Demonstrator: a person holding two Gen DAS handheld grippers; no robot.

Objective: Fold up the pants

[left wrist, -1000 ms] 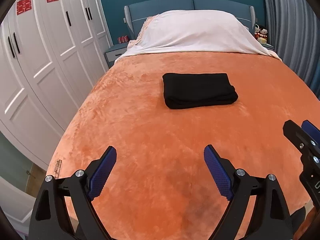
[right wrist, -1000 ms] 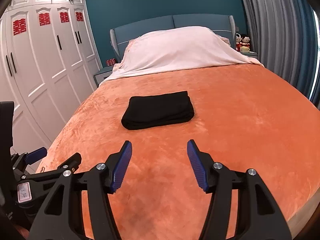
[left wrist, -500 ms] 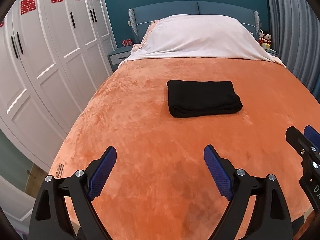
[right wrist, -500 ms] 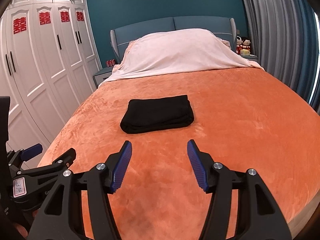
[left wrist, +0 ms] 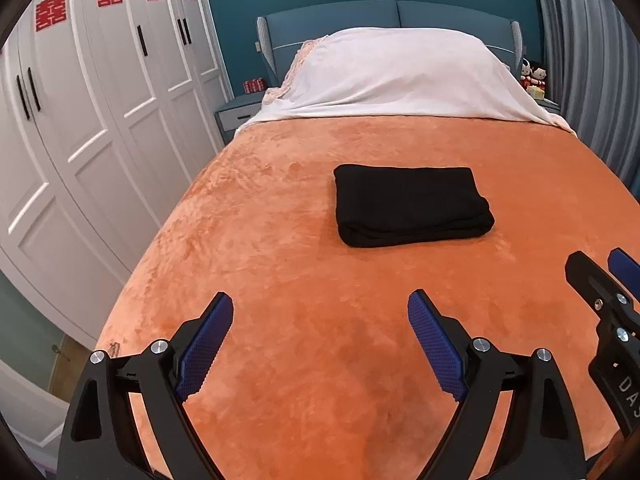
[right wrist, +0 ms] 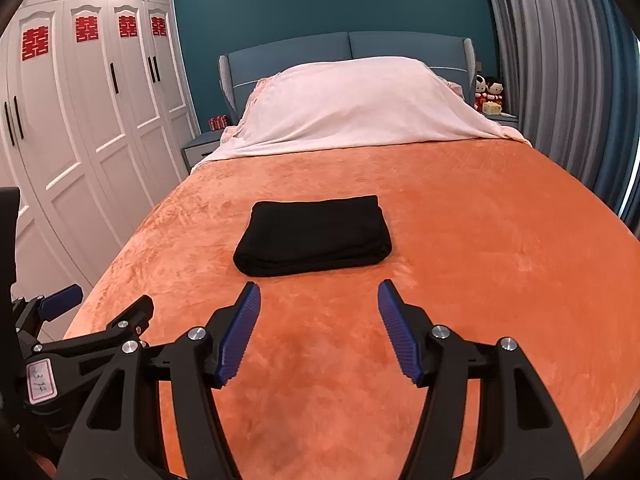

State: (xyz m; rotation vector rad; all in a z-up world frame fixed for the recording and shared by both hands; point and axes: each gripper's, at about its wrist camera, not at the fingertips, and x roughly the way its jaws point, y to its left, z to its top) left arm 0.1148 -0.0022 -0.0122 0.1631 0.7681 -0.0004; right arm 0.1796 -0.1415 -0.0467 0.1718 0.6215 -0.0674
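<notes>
Nearest the cameras, the left gripper [left wrist: 320, 322] hangs over the near edge of the orange blanket [left wrist: 280, 280] with its blue pads spread wide and nothing between them; the right gripper [right wrist: 319, 300] beside it is likewise agape and empty. Farther in, at the middle of the bed and well apart from both tools, the black pants [left wrist: 412, 204] lie as a compact, squared bundle, layered edges facing near. By that look, the folding seems finished, with at most a tidy-up left. No container shows in either view. Beyond the pants, a white sheet [right wrist: 356, 108] covers the pillows against the blue headboard [right wrist: 348, 46], with white wardrobes [left wrist: 100, 120] to the left.
</notes>
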